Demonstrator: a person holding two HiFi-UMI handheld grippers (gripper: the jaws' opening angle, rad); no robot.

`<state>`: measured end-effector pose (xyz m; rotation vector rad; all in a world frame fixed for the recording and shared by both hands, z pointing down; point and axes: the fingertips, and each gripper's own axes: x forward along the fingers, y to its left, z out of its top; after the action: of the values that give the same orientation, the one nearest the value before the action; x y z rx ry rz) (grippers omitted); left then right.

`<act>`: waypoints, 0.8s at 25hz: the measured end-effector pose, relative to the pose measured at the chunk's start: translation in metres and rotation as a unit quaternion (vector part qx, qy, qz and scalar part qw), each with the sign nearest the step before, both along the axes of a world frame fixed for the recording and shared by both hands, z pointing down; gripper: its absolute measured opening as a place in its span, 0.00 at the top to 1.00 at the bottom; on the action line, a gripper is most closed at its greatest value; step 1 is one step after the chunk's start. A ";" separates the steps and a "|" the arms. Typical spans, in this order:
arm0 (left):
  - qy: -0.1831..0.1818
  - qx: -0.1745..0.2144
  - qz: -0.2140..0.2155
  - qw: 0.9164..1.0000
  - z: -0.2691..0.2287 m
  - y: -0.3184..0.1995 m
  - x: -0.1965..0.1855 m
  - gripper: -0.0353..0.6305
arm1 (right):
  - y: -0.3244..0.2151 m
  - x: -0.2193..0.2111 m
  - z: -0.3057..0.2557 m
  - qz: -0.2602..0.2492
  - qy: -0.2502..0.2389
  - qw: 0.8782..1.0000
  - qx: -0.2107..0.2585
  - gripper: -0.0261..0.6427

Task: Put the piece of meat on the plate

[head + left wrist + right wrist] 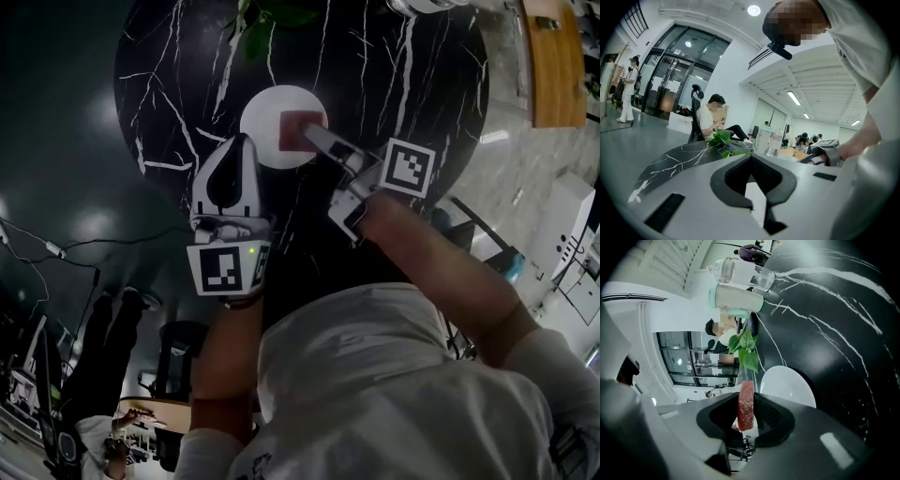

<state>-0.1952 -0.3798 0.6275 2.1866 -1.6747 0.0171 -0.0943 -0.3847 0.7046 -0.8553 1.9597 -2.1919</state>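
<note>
A red piece of meat [298, 128] hangs over the right half of a white round plate [265, 122] on the black marbled table [403, 75]. My right gripper [315, 139] comes in from the right and is shut on it. In the right gripper view the slab of meat [746, 405] stands on edge between the dark pads of the right gripper [746, 414], with the plate [790, 386] just beyond. My left gripper [241, 142] sits at the plate's lower left edge. Its jaws meet at the tips with nothing in them, as the left gripper [751, 158] shows in its own view.
A green leafy plant [267, 19] lies at the table's far side, with clear bottles and a pale jug [736, 296] close by. A wooden table [553, 66] stands off to the right. People sit and stand in the room behind.
</note>
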 end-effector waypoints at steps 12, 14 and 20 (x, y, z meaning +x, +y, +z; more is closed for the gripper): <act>0.013 -0.038 -0.001 0.999 0.043 0.017 -0.003 0.94 | 0.003 -0.018 0.038 -0.057 0.042 0.996 0.049 0.82; 0.017 -0.039 -0.003 0.999 0.047 0.018 -0.003 0.94 | 0.004 -0.020 0.039 -0.062 0.048 0.996 0.050 0.82; 0.028 -0.044 -0.006 0.999 0.053 0.021 -0.005 0.94 | 0.008 -0.030 0.042 -0.079 0.071 0.993 0.042 0.82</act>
<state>-0.2002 -0.3587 0.6804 2.0938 -1.6265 0.0256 -0.1242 -0.3771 0.7465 -0.8957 2.2422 -2.1662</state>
